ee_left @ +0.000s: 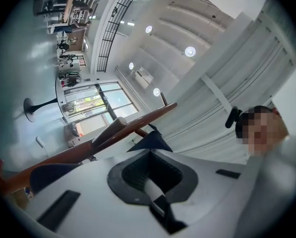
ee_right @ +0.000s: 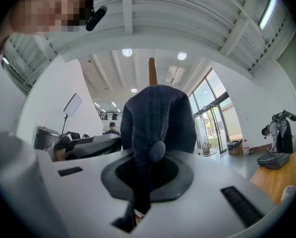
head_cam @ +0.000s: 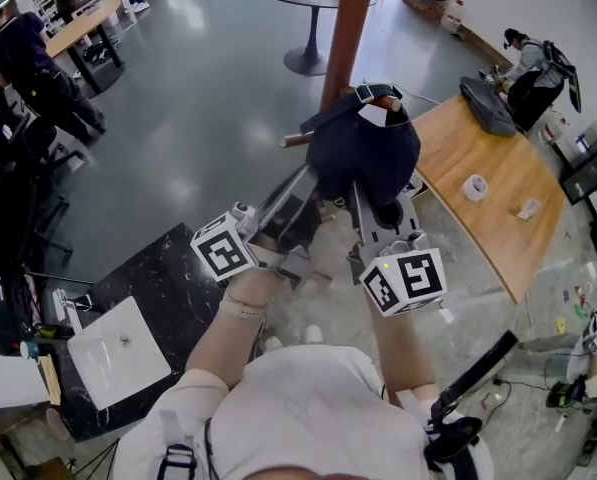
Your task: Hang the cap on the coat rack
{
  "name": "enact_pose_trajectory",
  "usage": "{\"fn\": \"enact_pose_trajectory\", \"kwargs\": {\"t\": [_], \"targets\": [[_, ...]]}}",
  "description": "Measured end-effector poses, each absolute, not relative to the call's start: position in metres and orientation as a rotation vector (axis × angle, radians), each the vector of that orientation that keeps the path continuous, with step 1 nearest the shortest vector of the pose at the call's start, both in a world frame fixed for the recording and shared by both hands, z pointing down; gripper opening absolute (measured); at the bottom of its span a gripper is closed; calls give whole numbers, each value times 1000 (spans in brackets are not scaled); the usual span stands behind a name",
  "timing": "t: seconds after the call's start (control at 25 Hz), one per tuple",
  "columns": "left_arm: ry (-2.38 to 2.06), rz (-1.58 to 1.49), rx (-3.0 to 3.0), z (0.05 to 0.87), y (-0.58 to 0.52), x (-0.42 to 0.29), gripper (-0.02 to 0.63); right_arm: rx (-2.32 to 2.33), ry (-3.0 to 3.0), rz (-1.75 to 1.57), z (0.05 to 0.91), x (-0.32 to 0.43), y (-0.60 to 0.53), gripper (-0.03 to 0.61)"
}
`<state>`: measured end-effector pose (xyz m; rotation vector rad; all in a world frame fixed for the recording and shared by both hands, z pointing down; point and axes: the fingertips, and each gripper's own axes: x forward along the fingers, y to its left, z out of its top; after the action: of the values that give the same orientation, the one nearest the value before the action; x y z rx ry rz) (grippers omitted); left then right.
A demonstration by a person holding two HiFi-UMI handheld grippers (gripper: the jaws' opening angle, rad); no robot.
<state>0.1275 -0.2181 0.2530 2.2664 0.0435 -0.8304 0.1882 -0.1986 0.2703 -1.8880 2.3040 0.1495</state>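
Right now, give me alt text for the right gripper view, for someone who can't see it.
The right gripper is shut on a dark blue cap, which rises just ahead of it, with the top of a brown wooden pole showing above. Beyond lies a bright hall with ceiling lights and glass doors at right.

The person wears a white short-sleeved shirt [head_cam: 308, 408], with a black strap and buckle [head_cam: 178, 460] at the shirt's left shoulder and a pale band [head_cam: 242, 307] on the wrist beyond its left sleeve. Ahead of the shirt sit two white cubes with black square markers, the left cube [head_cam: 224, 249] and the right cube [head_cam: 405, 280], which has a small green light on top. The left gripper [ee_left: 151, 177] and right gripper [ee_right: 142, 180] each have a flat pale grey body with a dark grey rounded opening and black rectangular slots.
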Motion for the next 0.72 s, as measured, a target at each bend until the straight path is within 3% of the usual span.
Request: {"fn": "enact_pose_trajectory", "kwargs": {"t": [0.72], "targets": [[-25,-748,2234,296,-234,133,8,-1900,2236,122,307,191,-219,31]]}}
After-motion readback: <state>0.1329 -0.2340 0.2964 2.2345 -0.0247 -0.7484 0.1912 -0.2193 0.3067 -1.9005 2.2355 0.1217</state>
